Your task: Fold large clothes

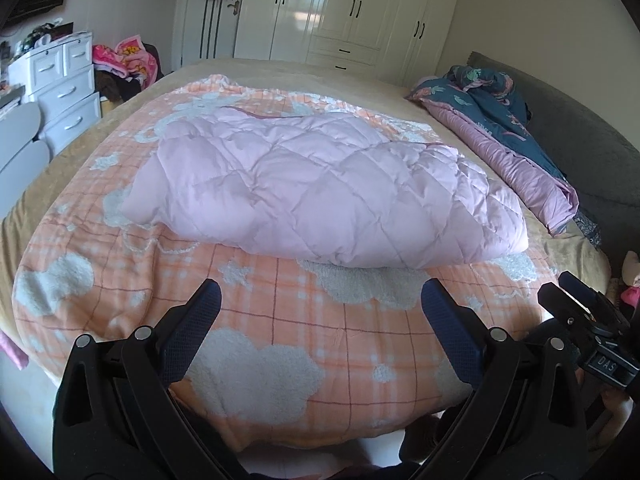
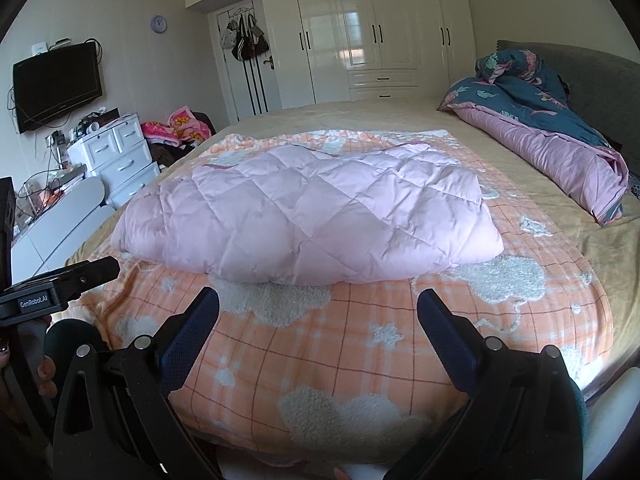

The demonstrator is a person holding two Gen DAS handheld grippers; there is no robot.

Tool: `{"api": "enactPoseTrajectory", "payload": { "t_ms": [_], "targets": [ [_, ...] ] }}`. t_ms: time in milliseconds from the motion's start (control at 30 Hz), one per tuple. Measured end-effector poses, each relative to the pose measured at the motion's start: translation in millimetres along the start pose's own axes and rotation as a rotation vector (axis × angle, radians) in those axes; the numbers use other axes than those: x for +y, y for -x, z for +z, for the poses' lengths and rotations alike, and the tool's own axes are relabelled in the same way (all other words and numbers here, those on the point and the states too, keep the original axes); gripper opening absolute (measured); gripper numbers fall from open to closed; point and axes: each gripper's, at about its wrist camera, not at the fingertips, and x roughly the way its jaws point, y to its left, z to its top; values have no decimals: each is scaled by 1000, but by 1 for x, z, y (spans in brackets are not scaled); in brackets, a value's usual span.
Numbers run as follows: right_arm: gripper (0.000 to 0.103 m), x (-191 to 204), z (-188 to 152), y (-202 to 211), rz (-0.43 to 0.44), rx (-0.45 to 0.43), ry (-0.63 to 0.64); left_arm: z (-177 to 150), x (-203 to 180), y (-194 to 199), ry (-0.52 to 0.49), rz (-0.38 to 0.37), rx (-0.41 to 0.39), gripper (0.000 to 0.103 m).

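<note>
Right wrist: bed (image 2: 540, 200), white wardrobe (image 2: 360, 32).

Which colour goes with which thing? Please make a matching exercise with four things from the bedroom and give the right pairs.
Things:
1. quilted jacket
2. checked blanket
3. wardrobe
4. television

Colours:
A. black
B. glossy white
C. pale pink
D. orange with white clouds

Pairs: 1-C, 2-D, 3-B, 4-A
</note>
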Motion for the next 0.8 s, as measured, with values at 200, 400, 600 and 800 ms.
{"api": "enactPoseTrajectory", "payload": {
  "t_ms": [200,400,600,800],
  "targets": [
    [99,0,1,1,-3,0,2,1,-1,3,-7,2,-6,94],
    [99,0,2,2,-5,-7,4,3,0,5,2,-6,1,94],
    [99,1,3,2,-5,-9,7,3,1,6,0,2,-4,94],
    [99,1,3,2,-6,-11,7,3,0,8,-7,13,-6,94]
  ]
}}
